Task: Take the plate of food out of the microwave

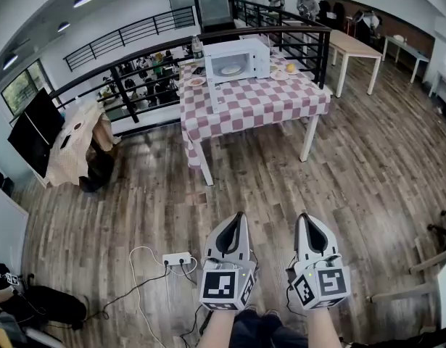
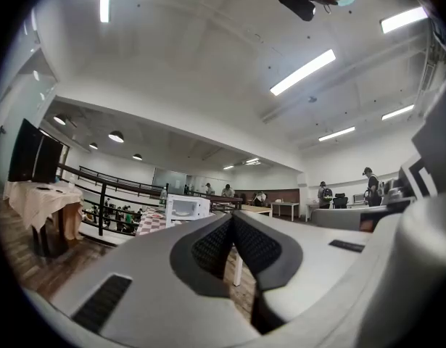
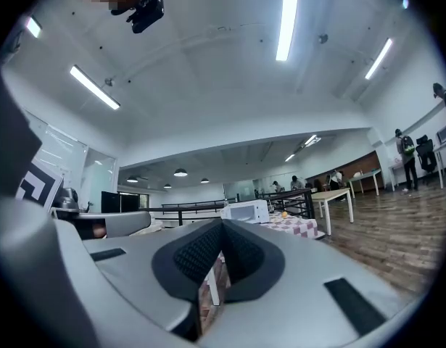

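Floor: wood planks point(image 1: 339, 194) across most of the head view.
Left gripper point(image 1: 236, 217): bottom centre of the head view, pointing level toward the far table. Pads pressed together in the left gripper view, nothing between them.
Right gripper point(image 1: 307, 217): just beside the left one and parallel to it. Jaws likewise closed and empty in the right gripper view.
Power strip point(image 1: 177, 258): white, on the floor left of the left gripper, with cables trailing to the lower left.
Table point(image 1: 259, 107): upper centre, red-and-white checked cloth, white legs, well apart from both grippers.
Microwave point(image 1: 237, 60): white, on the far part of the table, front turned toward the camera.
Plate of food point(image 1: 230, 69): seen inside the microwave. Contents too small to make out, and door position not readable.
Yellow fruit point(image 1: 290, 67): on the cloth just right of the microwave.
Small plate point(image 1: 196, 81): on the cloth left of the microwave.
Railing point(image 1: 135, 56): black, behind the table, running from upper left to upper right.
Draped stand point(image 1: 77, 147): left edge, beige cloth, with a dark screen point(image 1: 34, 129) beside it.
People point(image 1: 307, 2): top right, far off, near bare wooden tables.
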The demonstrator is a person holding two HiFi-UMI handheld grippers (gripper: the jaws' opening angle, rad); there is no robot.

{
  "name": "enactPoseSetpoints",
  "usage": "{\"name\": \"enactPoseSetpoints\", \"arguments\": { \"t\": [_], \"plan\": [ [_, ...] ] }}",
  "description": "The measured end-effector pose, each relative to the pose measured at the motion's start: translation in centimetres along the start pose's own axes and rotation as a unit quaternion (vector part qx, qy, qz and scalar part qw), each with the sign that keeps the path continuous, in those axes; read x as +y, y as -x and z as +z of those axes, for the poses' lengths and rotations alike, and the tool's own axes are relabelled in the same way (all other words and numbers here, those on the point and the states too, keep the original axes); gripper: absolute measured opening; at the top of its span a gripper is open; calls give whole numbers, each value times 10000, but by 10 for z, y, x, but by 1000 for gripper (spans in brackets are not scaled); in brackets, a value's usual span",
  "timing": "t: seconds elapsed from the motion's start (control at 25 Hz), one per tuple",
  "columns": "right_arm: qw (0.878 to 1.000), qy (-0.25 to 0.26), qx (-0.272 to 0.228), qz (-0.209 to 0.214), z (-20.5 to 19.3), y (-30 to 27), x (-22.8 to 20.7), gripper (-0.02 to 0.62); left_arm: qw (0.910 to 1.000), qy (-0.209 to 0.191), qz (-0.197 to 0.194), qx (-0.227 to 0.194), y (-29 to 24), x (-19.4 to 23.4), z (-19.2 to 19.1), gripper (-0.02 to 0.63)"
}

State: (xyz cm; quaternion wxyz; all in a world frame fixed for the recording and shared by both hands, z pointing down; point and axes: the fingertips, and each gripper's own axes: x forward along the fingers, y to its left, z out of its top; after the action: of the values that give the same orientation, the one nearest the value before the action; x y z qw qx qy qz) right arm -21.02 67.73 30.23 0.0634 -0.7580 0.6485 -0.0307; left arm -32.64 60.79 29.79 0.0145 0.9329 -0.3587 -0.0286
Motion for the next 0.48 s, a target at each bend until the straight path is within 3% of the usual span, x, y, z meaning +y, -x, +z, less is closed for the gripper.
{"name": "enactPoseSetpoints", "arguments": {
  "t": [0.48],
  "plan": [
    [9996,-248,31,-155,-5,10,-49,-2,9998,74,-124,103,-24,-37,-14,25]
  ]
}}
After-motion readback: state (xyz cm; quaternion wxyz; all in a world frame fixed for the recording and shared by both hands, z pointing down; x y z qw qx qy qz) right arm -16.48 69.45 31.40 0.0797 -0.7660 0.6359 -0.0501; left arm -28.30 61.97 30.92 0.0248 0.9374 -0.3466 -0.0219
